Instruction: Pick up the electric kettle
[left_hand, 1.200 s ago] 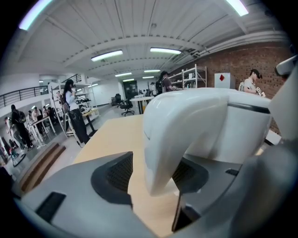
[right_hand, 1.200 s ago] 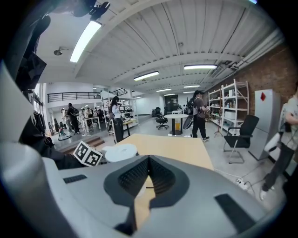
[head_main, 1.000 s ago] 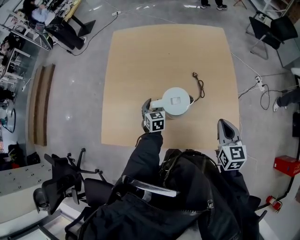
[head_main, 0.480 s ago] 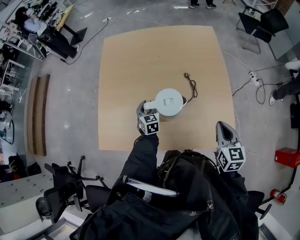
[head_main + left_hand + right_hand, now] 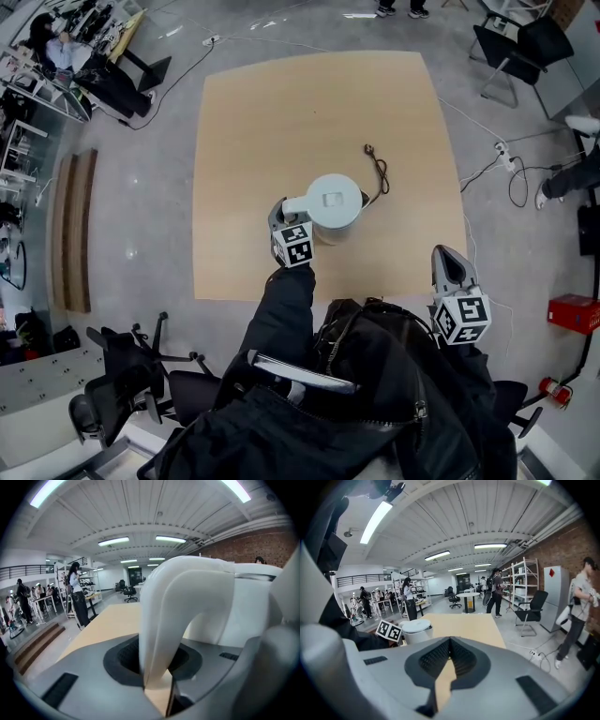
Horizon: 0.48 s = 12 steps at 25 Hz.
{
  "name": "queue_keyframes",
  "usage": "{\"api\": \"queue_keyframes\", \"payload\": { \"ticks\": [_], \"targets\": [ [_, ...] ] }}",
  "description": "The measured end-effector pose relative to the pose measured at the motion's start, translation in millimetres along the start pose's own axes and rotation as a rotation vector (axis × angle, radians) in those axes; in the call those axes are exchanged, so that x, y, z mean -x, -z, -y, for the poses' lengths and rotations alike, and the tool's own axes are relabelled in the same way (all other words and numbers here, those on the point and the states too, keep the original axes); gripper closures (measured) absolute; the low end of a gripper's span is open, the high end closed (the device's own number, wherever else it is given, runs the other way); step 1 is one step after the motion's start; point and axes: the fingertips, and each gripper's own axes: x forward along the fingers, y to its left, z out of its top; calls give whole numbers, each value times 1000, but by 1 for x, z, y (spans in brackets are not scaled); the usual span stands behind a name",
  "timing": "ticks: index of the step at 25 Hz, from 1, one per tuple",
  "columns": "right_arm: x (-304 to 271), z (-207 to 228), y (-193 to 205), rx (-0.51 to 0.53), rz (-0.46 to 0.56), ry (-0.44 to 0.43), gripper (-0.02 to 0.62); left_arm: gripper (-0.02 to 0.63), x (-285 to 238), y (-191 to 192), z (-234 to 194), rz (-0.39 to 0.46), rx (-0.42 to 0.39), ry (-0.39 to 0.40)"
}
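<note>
A white electric kettle (image 5: pixel 332 202) stands on the tan table (image 5: pixel 281 112), its handle (image 5: pixel 295 205) pointing left toward my left gripper (image 5: pixel 281 215). In the left gripper view the curved white handle (image 5: pixel 183 611) runs down between the grey jaws, and my left gripper (image 5: pixel 154 667) is shut on it. The kettle's body (image 5: pixel 248 606) fills the right of that view. My right gripper (image 5: pixel 448 255) hovers off the table's near right corner with its jaws together and nothing in them. From the right gripper view the kettle (image 5: pixel 416 630) shows far left.
The kettle's black cord and plug (image 5: pixel 375 169) lie on the table behind it. Office chairs (image 5: pixel 122 370) stand near left, another chair (image 5: pixel 511 47) far right, and cables (image 5: pixel 502 159) trail on the floor. People stand by shelves (image 5: pixel 520 583) in the distance.
My left gripper's jaws have closed in on the kettle's handle. The right gripper has stayed by the table's near right corner.
</note>
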Motion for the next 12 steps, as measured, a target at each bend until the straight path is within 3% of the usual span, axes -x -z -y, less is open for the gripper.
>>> {"api": "queue_keyframes", "payload": {
  "ticks": [12],
  "targets": [
    [2,2,-2,3,14,-25,594,505,24,-34,2,71,78,21]
  ]
}}
